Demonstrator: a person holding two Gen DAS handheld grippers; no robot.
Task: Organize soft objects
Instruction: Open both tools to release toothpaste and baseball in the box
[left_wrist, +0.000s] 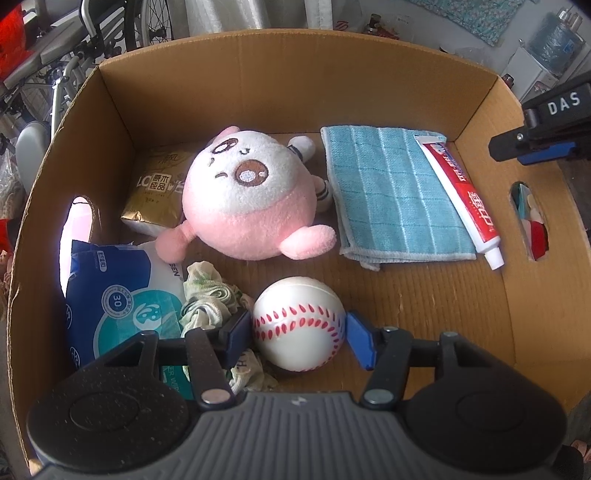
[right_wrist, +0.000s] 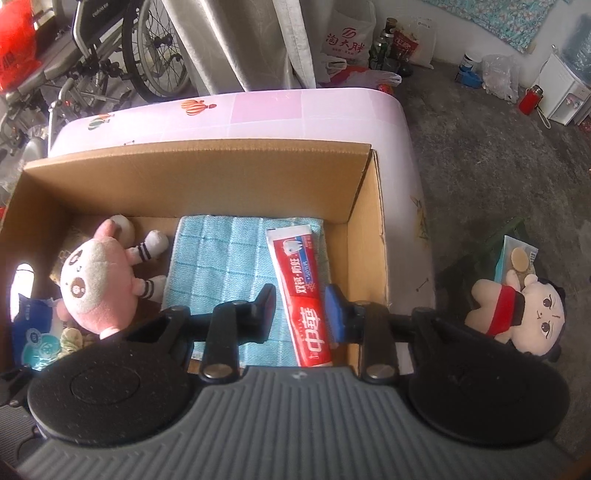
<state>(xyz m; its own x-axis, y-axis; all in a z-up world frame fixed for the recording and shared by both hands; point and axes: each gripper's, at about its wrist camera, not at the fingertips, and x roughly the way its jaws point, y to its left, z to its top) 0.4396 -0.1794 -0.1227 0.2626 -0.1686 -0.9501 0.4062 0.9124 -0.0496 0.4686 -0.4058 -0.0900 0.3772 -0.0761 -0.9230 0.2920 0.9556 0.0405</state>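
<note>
Brown cardboard box (left_wrist: 258, 85), centre frame: left gripper (left_wrist: 297, 334) fingers flanking white red-stitched foam baseball (left_wrist: 299, 321), contact unclear; right gripper (right_wrist: 301, 308) fingers apart astride red toothpaste tube (right_wrist: 299, 291).

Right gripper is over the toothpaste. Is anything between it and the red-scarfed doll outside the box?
Yes. The box's right wall stands between the right gripper, open over the toothpaste, and the doll lying beyond it. Nothing else visible is in the way, so going over the wall would probably clear it.
</note>
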